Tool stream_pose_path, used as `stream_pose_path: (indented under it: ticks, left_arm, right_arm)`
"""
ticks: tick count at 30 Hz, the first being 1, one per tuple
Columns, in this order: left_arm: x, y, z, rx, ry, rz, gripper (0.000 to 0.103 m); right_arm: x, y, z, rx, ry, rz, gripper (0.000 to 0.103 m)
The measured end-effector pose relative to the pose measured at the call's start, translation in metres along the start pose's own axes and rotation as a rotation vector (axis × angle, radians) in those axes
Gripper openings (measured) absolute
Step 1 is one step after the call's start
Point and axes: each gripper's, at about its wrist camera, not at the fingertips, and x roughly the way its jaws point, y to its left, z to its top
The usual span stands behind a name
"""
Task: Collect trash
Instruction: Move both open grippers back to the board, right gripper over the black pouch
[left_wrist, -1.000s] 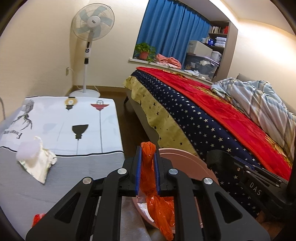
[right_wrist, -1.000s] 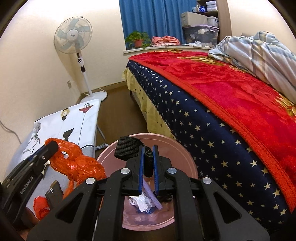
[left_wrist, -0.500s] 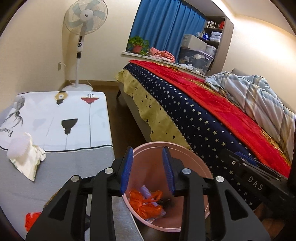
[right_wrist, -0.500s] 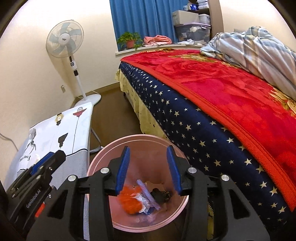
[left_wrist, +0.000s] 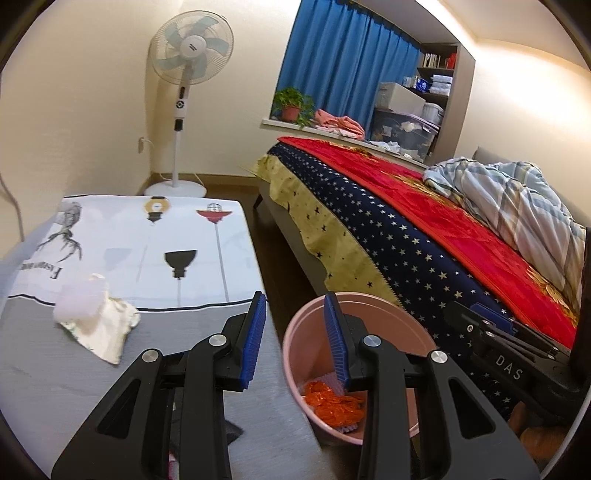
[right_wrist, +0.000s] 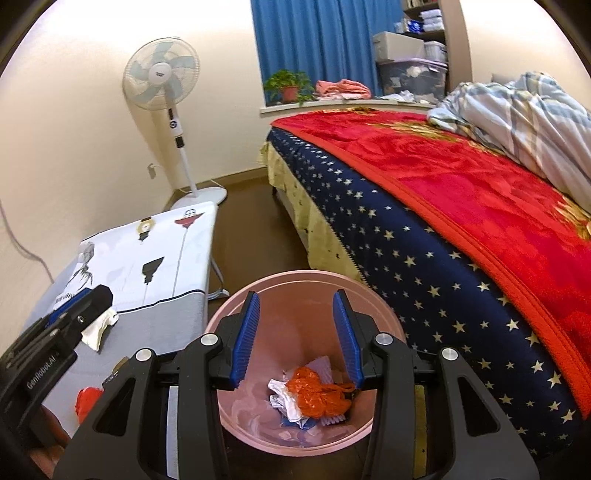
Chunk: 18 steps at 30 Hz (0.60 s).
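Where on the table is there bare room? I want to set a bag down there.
The printed white end of the table, toward the fan, is bare. So is the grey strip between the crumpled wrapper and the left gripper. The near corner holds red scraps.

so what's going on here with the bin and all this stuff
A person with a gripper in each hand is clearing trash into the pink bin beside the bed. The left gripper and right gripper have both just opened their jaws and hold nothing; the orange plastic bag lies in the bin. A crumpled wrapper is left on the table.
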Motion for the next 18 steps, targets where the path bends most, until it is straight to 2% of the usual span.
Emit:
stream_pose_path:
  ticks: [18]
  left_arm:
    - [-0.041,0.044,-0.002,-0.043,-0.042,0.07,0.033]
  right_arm:
    - [-0.013,0.028,-0.011,-0.063,-0.018,0.074,0.042]
